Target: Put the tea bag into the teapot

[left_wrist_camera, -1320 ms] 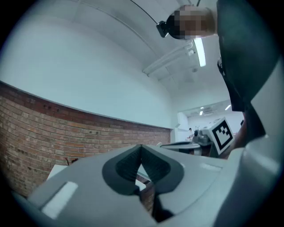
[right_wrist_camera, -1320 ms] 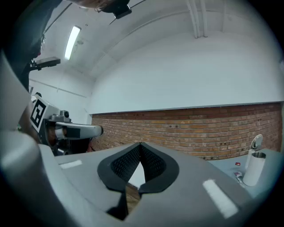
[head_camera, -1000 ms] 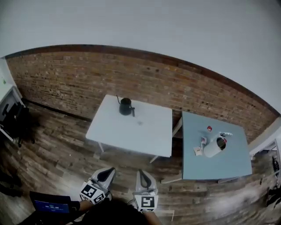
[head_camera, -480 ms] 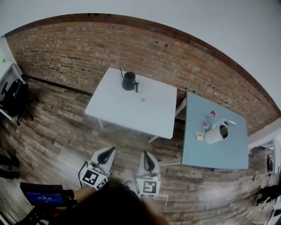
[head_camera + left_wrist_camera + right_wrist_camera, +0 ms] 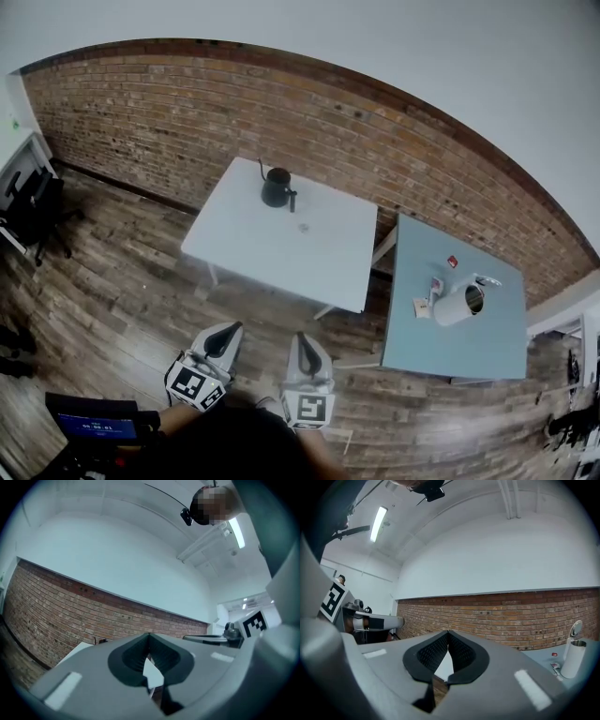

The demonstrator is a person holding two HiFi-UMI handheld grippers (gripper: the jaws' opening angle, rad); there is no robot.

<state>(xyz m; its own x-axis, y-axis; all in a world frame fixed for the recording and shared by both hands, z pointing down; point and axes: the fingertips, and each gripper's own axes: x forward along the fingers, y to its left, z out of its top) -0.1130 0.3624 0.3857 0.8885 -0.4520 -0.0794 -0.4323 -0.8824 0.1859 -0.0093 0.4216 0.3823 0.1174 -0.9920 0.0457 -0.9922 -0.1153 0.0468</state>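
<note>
Head view: the left gripper (image 5: 229, 328) and the right gripper (image 5: 305, 337) hang side by side, low over the brown wood-plank floor (image 5: 122, 281). They are short of both tables, probably a carrying pose before any reach. The white cylindrical pot (image 5: 455, 309), which I take for the teapot, stands open-mouthed on the grey-blue table (image 5: 469, 354) to the right. Small paper packets (image 5: 433, 286) lie just beside it; the tea bag is likely among them, too small to tell. A black corded kettle (image 5: 275, 192) sits near the far edge of the white square table (image 5: 272, 251), by the red brick wall (image 5: 187, 122). The floor up to the tables' near edges is open, and only a narrow gap parts the tables.

Left gripper view: the left gripper (image 5: 149, 635) has its jaws together, tip to tip, with nothing between them — the wall lies ahead.

Right gripper view: the right gripper (image 5: 448, 633) is likewise closed and empty. The white cylindrical pot (image 5: 571, 662) stands upright far to the right, so a swing that way seems needed.
</note>
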